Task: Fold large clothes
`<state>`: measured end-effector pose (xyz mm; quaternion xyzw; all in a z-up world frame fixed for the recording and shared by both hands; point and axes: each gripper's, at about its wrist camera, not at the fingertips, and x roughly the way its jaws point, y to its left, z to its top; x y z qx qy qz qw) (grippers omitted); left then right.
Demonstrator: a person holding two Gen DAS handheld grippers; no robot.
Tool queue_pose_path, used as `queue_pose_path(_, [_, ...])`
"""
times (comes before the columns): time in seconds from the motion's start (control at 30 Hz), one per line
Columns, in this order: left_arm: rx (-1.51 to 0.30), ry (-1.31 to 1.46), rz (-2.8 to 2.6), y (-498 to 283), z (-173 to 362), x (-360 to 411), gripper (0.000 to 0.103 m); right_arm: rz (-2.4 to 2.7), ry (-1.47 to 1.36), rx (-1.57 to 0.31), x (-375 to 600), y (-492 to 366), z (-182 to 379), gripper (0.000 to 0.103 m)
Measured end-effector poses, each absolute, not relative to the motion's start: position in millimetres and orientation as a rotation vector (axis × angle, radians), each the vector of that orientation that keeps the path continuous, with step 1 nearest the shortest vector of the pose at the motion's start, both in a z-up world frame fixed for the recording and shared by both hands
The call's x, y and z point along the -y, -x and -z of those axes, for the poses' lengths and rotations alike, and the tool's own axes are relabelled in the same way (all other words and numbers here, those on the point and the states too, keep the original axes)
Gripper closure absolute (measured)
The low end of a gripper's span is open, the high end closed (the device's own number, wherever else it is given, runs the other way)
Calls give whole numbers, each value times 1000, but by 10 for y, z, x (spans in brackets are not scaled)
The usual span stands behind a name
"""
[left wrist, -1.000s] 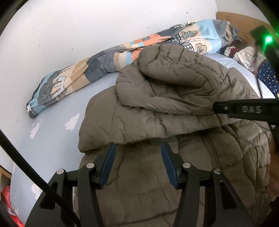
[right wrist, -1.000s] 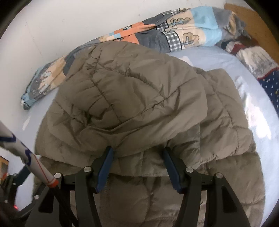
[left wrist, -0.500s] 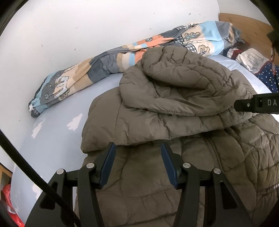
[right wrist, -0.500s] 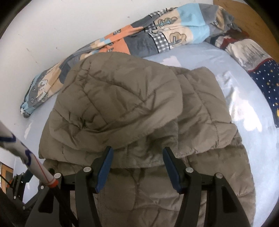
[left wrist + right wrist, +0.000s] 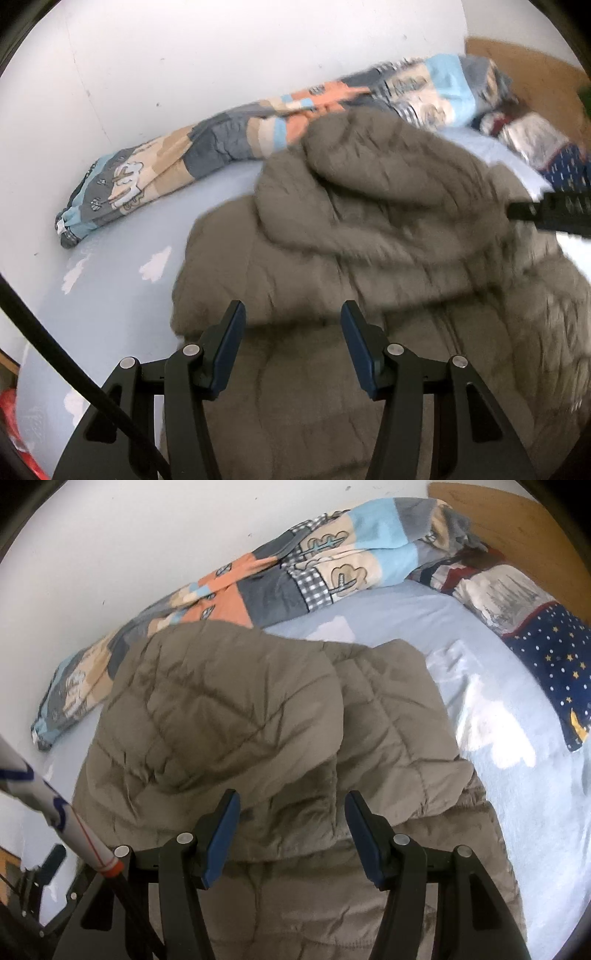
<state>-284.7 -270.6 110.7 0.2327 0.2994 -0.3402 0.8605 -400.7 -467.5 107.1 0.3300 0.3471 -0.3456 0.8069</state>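
Since a second ago the right claw [image 5: 291, 830] has drawn back, so more pale blue bed sheet [image 5: 491, 709] shows beside the olive-brown quilted puffer jacket [image 5: 229, 716]. Puffy, stitched in diamonds, the jacket lies on the bed with its hood folded down over its body, beside a patchwork duvet [image 5: 332, 565]. Both claws, left [image 5: 293, 343] too, hover released above it, gripping nothing.
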Motion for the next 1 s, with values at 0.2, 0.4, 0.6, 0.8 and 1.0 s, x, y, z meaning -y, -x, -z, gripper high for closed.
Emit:
queue_pose_path(0.2, [-725, -385, 702, 2365, -1145, 2825, 50, 737, -748, -660, 4832, 4053, -1146, 44])
queue_pose_path(0.4, [-713, -354, 704, 2296, -1125, 3022, 50, 716, -760, -660, 4908, 4021, -1061, 66])
queue_pose_path(0.6, [-825, -437, 645, 2128, -785, 3301, 48, 703, -734, -754, 4880, 3874, -845, 66])
queue_pose_path(0.8, [-829, -467, 623, 2158, -649, 3330, 46, 709, -694, -844, 4867, 3762, -703, 65])
queue_pose_path(1.0, [-767, -523, 590, 2320, -684, 3335, 46, 720, -732, -875, 4867, 3773, -600, 60])
